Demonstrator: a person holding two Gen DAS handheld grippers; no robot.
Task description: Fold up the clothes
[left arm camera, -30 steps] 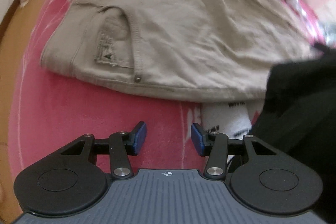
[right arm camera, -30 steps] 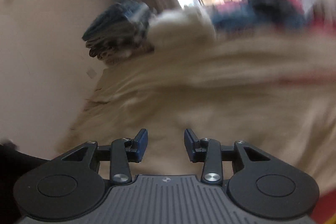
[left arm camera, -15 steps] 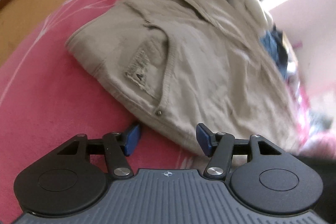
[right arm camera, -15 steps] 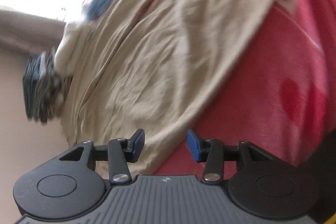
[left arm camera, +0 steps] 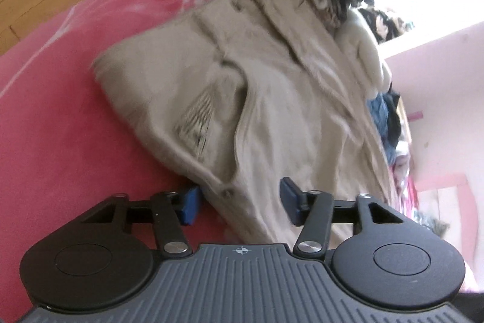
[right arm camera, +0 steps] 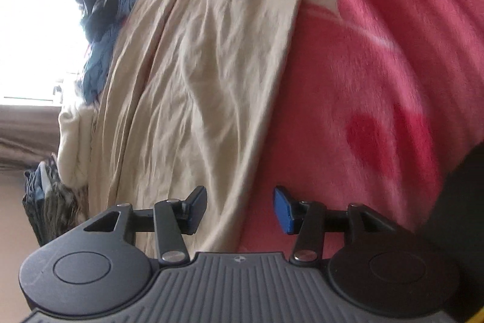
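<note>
Left wrist view puts your left gripper (left arm camera: 239,202) at the waist end of the beige trousers (left arm camera: 272,99), which lie spread on the pink blanket (left arm camera: 60,117) ahead of you. Its jaws stand wide apart and the trouser edge, with a small rivet on the seam, runs between them; the left-hand blue pad sits low against the blanket just beside that edge, while the other pad hangs over the cloth. Nothing is pinched yet.

Right wrist view shows your right gripper (right arm camera: 240,209) just as wide open, straddling the long side edge of a trouser leg: beige cloth ahead of one jaw, bare blanket ahead of the other. It holds nothing, and whether it brushes the cloth you cannot tell.

By the look of it, you are lining up both grips on the near edge. Whether the trousers are already doubled leg on leg the views do not settle. To take hold, each lower pad must slide under the edge before you close, catching every layer. Beyond the trousers, a heap of other clothes (right arm camera: 103,29) lies well ahead.
</note>
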